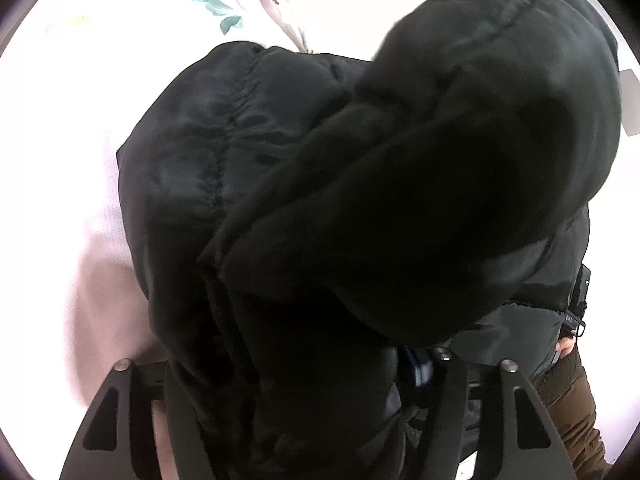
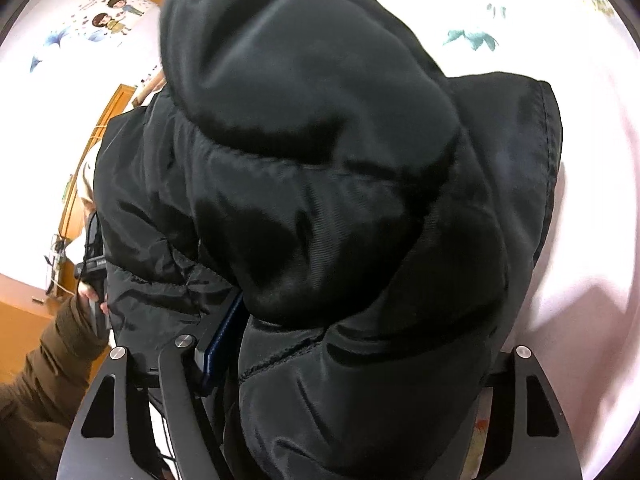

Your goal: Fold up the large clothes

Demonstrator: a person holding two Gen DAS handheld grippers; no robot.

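A bulky black padded jacket (image 1: 248, 168) lies bunched on a pale bedsheet (image 1: 52, 160), its hood (image 1: 500, 100) puffed up toward the top right. My left gripper (image 1: 300, 380) is shut on a thick fold of it; its blue pad (image 1: 420, 368) presses into the cloth and the other finger is buried. In the right wrist view the same jacket (image 2: 340, 200) fills the frame. My right gripper (image 2: 352, 360) is shut on another thick fold, with its blue pad (image 2: 220, 340) against the fabric. Each view shows the other gripper's body at the jacket's edge.
The sheet (image 2: 592, 200) carries a printed green leaf pattern (image 1: 224, 4). A hand (image 2: 86, 292) in a brown sleeve (image 2: 40, 380) holds the other gripper. Wooden furniture (image 2: 20, 312) and a wall with cartoon stickers (image 2: 108, 12) stand at the left.
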